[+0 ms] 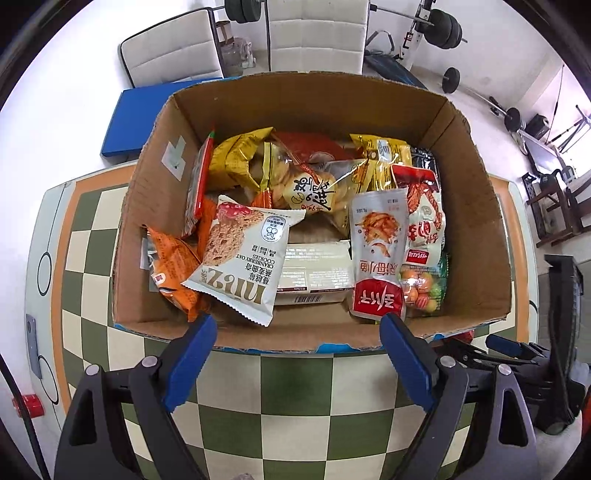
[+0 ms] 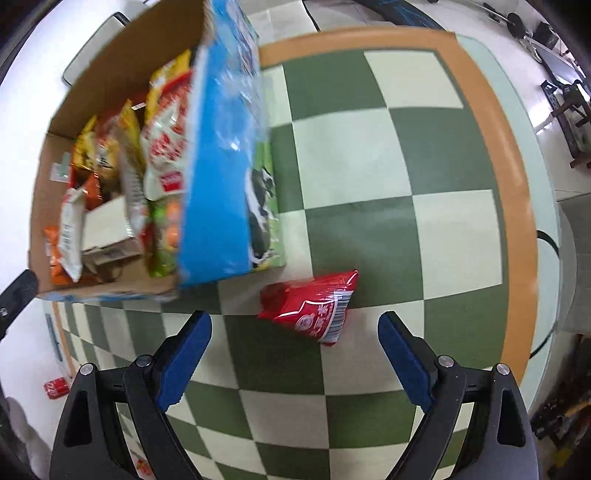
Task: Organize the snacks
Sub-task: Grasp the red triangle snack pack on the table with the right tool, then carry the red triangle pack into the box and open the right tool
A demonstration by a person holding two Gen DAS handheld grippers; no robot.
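The left tongs [image 1: 298, 325] are spread wide and hold nothing. Their blue fingertips [image 1: 201, 328] sit right at the near wall of the cardboard box [image 1: 476, 206], just above its edge. I cannot tell if they touch it.

The right tongs [image 2: 294, 323] are spread wide too, and nothing is between them. They hang over the checkered surface [image 2: 369, 155], close to the box's near right corner. A red snack pack [image 2: 314, 306] lies flat on the surface beside the box, just past the open tips and not touching them.

The box stands on the surface and is full of snacks. Near the front wall, a white cookie pack [image 1: 242, 258] leans on an orange pack [image 1: 173, 269], which sits in the near left corner. A flat pale carton [image 1: 317, 269] lies in the middle of the box floor. On the right side of the box, a white and red pack [image 1: 376, 258] stands against a bag of round colored candies [image 1: 424, 288]. Toward the back wall there are yellow bags [image 1: 236, 158] and a clear bag of round crackers [image 1: 303, 184].

The outside of the box is blue with a cow picture [image 2: 262, 206] on its right side.

Behind the box, off the surface, there is a blue mat [image 1: 136, 122] and a white chair [image 1: 317, 33].
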